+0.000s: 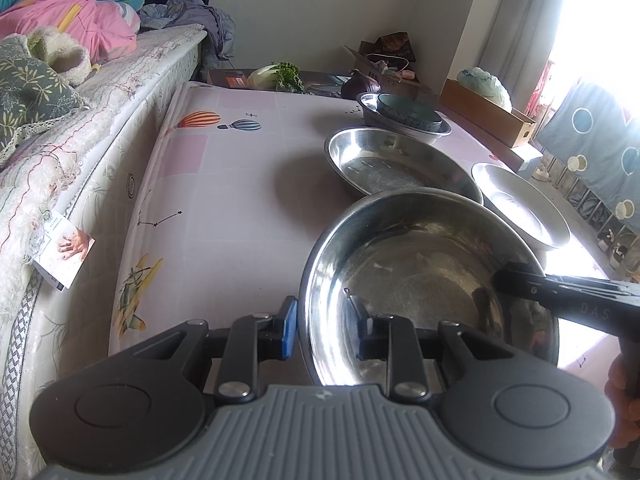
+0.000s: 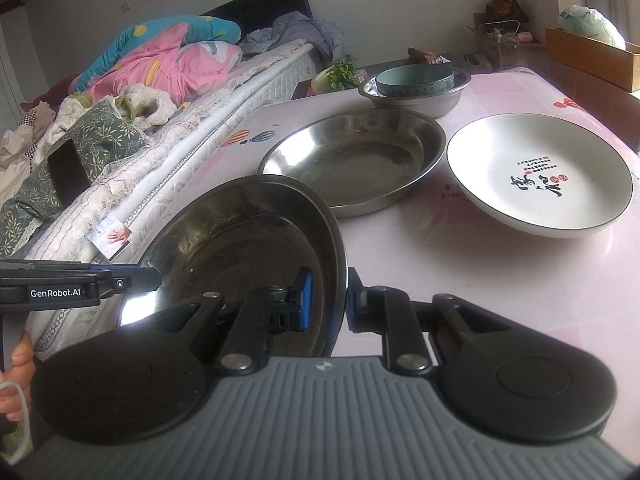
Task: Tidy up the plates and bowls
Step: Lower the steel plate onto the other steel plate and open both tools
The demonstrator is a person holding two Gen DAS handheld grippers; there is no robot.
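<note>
Both grippers hold one steel plate (image 1: 420, 280), raised and tilted above the table; it also shows in the right wrist view (image 2: 240, 240). My left gripper (image 1: 324, 328) is shut on its left rim. My right gripper (image 2: 328, 300) is shut on its right rim. A second steel plate (image 2: 352, 160) lies flat behind it. A white ceramic plate (image 2: 540, 172) with black lettering lies to the right. Farther back, a teal bowl (image 2: 416, 80) sits inside a steel bowl (image 2: 416, 100).
The table has a pink patterned cloth (image 1: 240, 184). A bed (image 1: 80, 140) with bedding runs along the table's left edge. Greens (image 1: 280, 74), an onion (image 1: 360, 84), cardboard boxes (image 1: 488, 112) stand past the far edge.
</note>
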